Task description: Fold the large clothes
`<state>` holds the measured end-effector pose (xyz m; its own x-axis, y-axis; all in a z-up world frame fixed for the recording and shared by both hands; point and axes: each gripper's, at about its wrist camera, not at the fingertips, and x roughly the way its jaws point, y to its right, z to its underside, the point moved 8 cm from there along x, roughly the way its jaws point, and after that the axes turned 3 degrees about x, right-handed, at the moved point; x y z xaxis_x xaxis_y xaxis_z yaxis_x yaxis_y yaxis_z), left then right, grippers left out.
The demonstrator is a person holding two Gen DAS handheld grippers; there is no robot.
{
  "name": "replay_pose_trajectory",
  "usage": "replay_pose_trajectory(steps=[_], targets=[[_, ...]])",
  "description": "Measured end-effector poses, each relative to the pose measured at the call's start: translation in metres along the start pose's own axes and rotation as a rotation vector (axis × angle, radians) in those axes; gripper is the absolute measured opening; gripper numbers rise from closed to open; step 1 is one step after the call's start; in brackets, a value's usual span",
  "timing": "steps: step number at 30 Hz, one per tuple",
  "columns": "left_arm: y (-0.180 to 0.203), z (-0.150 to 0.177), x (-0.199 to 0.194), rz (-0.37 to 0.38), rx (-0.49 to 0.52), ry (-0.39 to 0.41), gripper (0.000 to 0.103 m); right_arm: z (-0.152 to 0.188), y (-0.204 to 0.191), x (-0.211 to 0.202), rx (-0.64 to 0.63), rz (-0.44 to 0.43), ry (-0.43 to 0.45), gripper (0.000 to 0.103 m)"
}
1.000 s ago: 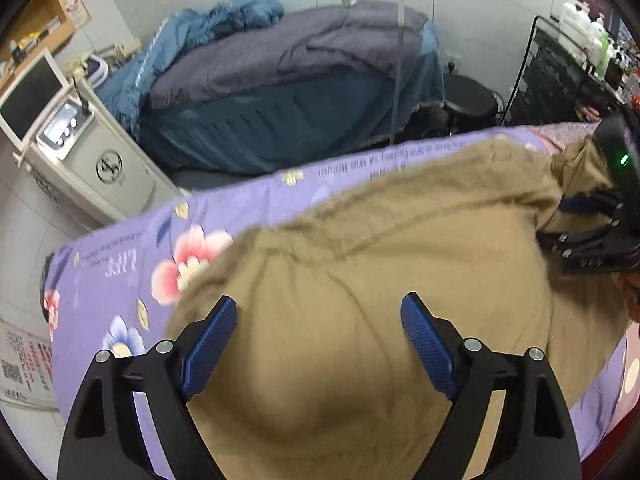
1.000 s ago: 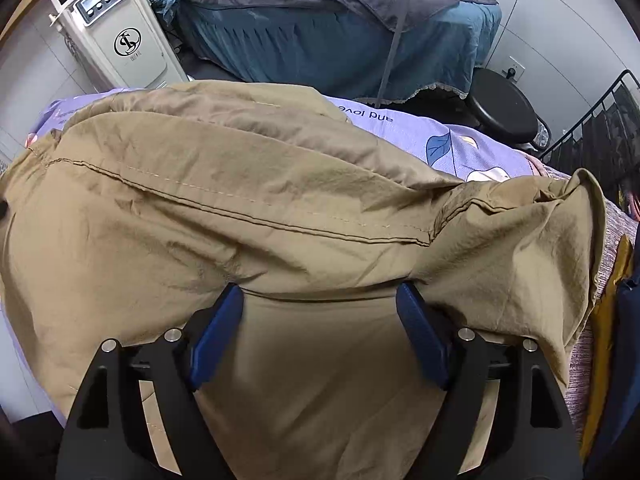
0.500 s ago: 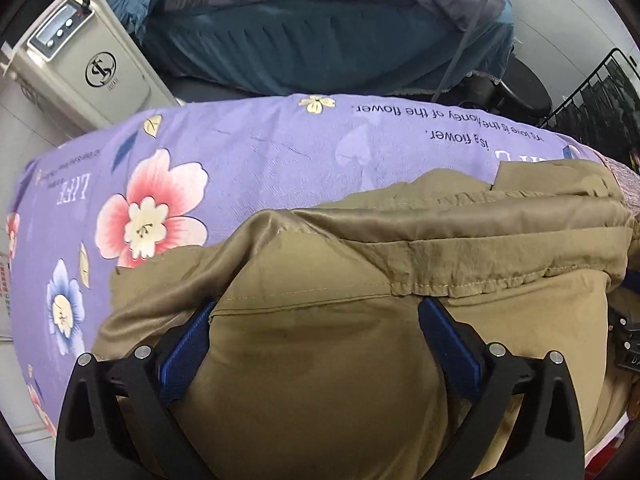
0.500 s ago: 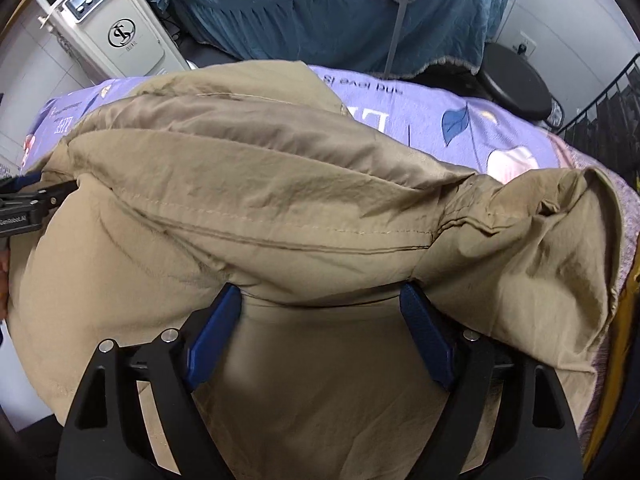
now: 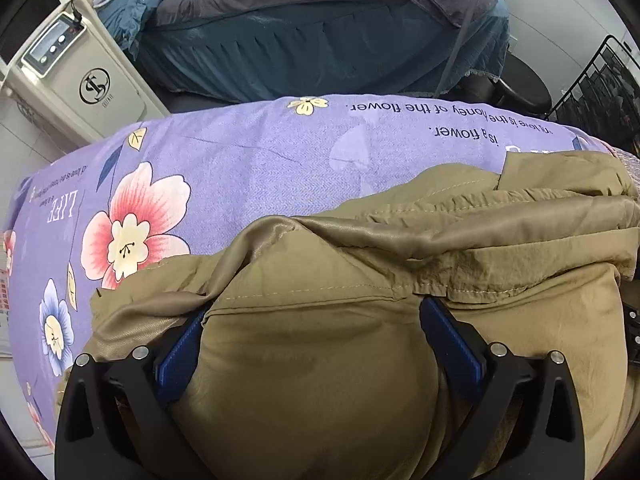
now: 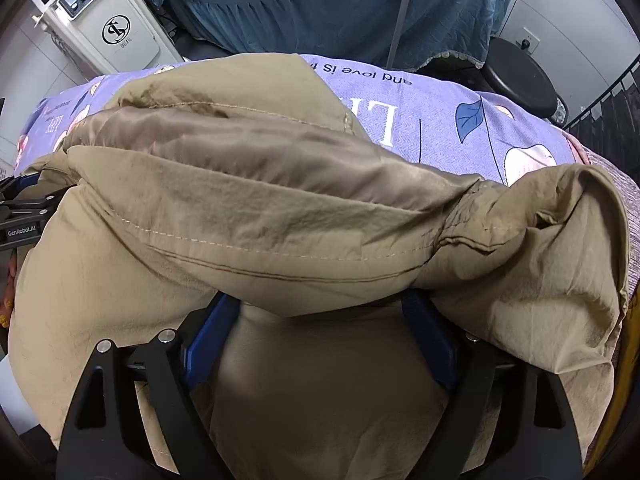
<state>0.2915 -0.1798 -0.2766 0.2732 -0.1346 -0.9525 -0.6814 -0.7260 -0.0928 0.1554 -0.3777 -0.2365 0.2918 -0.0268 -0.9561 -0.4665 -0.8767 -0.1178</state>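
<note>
Looking down both wrist views, I see the tan jacket [image 6: 280, 208] bunched on the purple floral sheet [image 5: 248, 168] covering the surface. It seems light, soft and slippery with its shiny lining, so I'd pinch along a stitched seam or hem. My left hand-held gripper [image 5: 316, 320] stands wide, fabric bulging between its pads; my right hand-held gripper [image 6: 320, 312] is wide too, pads loosely straddling a fold.
</note>
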Motion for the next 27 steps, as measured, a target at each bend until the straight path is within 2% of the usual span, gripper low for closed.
replay_pose_trajectory(steps=[5, 27], targets=[[0.0006, -0.0013, 0.0024, 0.011, -0.002, 0.032, 0.099, 0.0014, 0.0017, 0.0028, -0.006, -0.003, 0.022, 0.084], [0.0039, -0.0022, 0.0068, -0.046, 0.022, 0.0, 0.099, 0.0, -0.0024, 0.0056, -0.005, 0.027, 0.045, 0.084]])
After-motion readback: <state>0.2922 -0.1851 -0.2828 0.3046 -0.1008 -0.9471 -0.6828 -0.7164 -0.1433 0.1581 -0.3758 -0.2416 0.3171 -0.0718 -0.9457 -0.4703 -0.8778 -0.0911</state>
